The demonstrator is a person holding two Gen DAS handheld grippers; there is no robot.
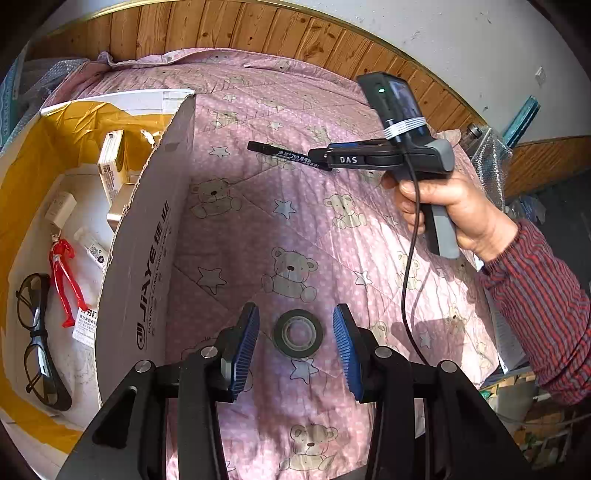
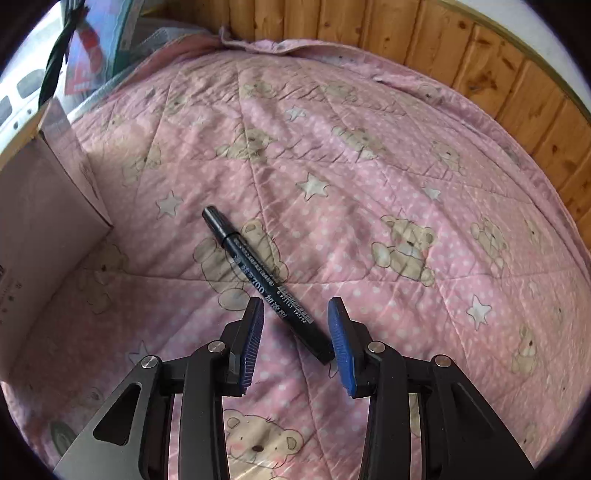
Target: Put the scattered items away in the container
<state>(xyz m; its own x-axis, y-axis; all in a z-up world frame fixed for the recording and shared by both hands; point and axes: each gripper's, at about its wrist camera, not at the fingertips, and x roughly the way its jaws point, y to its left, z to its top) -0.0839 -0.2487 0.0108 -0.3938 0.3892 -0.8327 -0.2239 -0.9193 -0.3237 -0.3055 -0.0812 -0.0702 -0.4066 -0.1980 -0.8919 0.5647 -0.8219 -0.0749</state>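
A black tape roll point(image 1: 298, 333) lies flat on the pink bear-print quilt point(image 1: 258, 229), between the blue pads of my open left gripper point(image 1: 295, 347), which touches nothing. A black marker point(image 2: 258, 273) lies slanted on the quilt. Its rear end sits between the fingers of my open right gripper point(image 2: 295, 339), close to the right pad point(image 2: 341, 343). In the left wrist view, a hand holds the right gripper point(image 1: 319, 158) low over the marker point(image 1: 280, 154). The cardboard box point(image 1: 147, 258) stands at the left with its flap raised.
Inside the box lie black glasses point(image 1: 37, 339), a red figure point(image 1: 64, 280), a white-and-yellow carton point(image 1: 110, 162) and small white items. A wooden wall panel point(image 1: 258, 33) runs behind the bed. The box corner point(image 2: 48, 206) stands left of the marker. Clutter sits at the right bed edge point(image 1: 517, 406).
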